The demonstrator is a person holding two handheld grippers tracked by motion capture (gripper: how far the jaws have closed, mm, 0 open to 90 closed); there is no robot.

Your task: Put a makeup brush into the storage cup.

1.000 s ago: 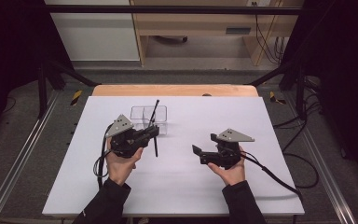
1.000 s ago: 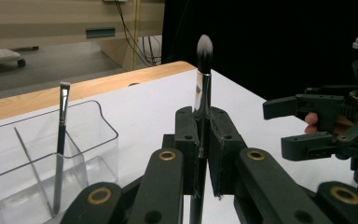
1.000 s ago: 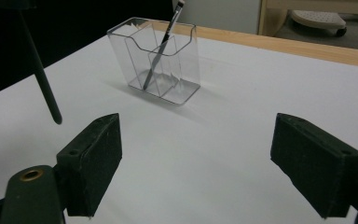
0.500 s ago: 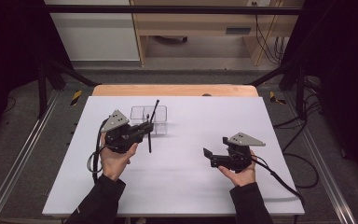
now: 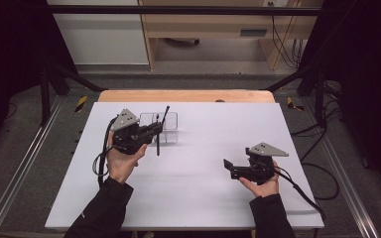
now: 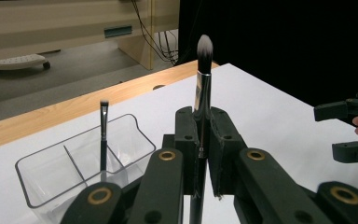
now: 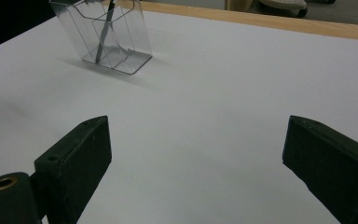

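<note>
My left gripper (image 5: 154, 130) is shut on a long black makeup brush (image 5: 165, 114), held upright just in front of a clear divided organizer (image 5: 173, 119). In the left gripper view the brush (image 6: 204, 56) rises between the jaws, its white-tipped bristles on top. A smaller brush (image 6: 104, 130) stands in the organizer (image 6: 135, 133). My right gripper (image 5: 229, 168) hovers over the white table at the right, open with nothing between its jaws, which have just been opening. In the right gripper view the jaws (image 7: 196, 149) stand wide apart over bare table.
The white tabletop (image 5: 193, 198) has a wooden strip (image 5: 188, 95) along its far edge. Dark floor, metal rails and cables surround the table. The right gripper (image 6: 339, 132) appears at the right edge of the left gripper view.
My right gripper has moved to the right and toward the near edge, and its jaws have spread wider. The left gripper with the brush has shifted slightly left and farther away.
</note>
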